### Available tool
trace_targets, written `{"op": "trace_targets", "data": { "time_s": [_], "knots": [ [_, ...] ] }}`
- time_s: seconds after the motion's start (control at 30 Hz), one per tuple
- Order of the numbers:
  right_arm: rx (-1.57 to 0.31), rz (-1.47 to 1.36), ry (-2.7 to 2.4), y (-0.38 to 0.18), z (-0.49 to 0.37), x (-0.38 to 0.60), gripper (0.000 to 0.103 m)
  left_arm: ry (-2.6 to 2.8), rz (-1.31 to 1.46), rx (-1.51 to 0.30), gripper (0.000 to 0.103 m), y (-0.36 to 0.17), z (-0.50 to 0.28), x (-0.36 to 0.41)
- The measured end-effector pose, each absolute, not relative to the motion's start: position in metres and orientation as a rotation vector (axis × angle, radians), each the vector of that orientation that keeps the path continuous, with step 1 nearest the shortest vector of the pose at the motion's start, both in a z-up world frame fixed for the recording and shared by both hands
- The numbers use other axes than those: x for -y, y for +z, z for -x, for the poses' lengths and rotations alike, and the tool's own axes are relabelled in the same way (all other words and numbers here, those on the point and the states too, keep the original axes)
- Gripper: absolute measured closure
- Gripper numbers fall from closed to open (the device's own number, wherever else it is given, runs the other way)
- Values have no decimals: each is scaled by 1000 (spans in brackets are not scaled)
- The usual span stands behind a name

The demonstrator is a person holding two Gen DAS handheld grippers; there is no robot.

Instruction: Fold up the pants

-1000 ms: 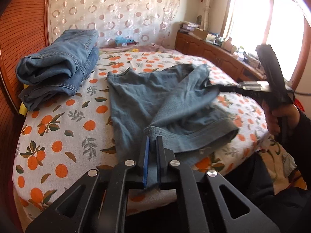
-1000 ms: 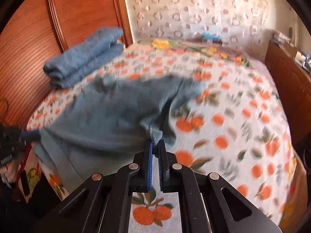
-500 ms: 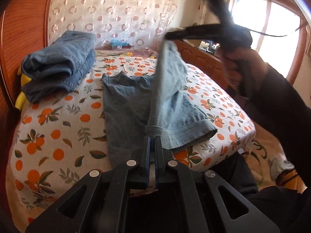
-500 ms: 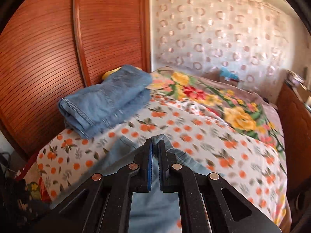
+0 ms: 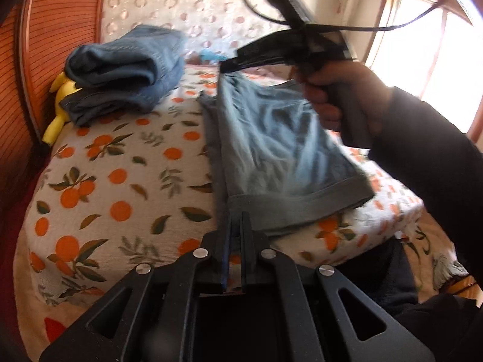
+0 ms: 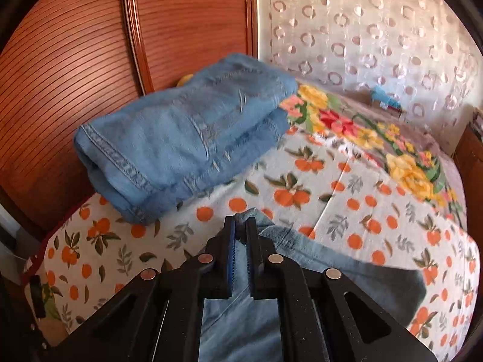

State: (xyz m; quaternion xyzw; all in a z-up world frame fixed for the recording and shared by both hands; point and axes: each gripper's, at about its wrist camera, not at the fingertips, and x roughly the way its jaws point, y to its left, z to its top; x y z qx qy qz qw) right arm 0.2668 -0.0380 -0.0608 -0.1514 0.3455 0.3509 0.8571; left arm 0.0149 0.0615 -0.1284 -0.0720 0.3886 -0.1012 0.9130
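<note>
Right gripper (image 6: 240,226) — clamped on pants (image 5: 280,150) corner, jaws just easing wider, swung across from far bed (image 5: 120,181) edge. Left gripper (image 5: 237,226) — clamped on near hem. Fold carried over; laying flat remains.

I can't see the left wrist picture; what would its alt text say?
Two handheld grippers fold grey-blue pants on a bed with an orange-print sheet: the left gripper pinches the near hem, the right gripper lifts the far end. Folded jeans lie stacked behind.
</note>
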Motion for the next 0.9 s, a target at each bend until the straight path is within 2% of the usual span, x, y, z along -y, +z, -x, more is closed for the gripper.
{"op": "trace_targets", "data": {
  "time_s": [0.07, 0.3, 0.43, 0.63, 0.9],
  "knots": [
    [-741, 332, 728, -62, -268, 39, 85, -214, 167, -810, 92, -130, -17, -65],
    [-694, 264, 722, -53, -252, 82, 72, -198, 158, -770, 73, -118, -22, -66],
    [-670, 254, 680, -56, -242, 123, 71, -207, 132, -759, 72, -112, -32, -61],
    [-733, 243, 609, -72, -250, 167, 71, -224, 79, -771, 72, -111, -51, -46],
    [-821, 177, 561, -81, -303, 167, 71, -208, 43, -839, 72, -130, -65, -39]
  ]
}}
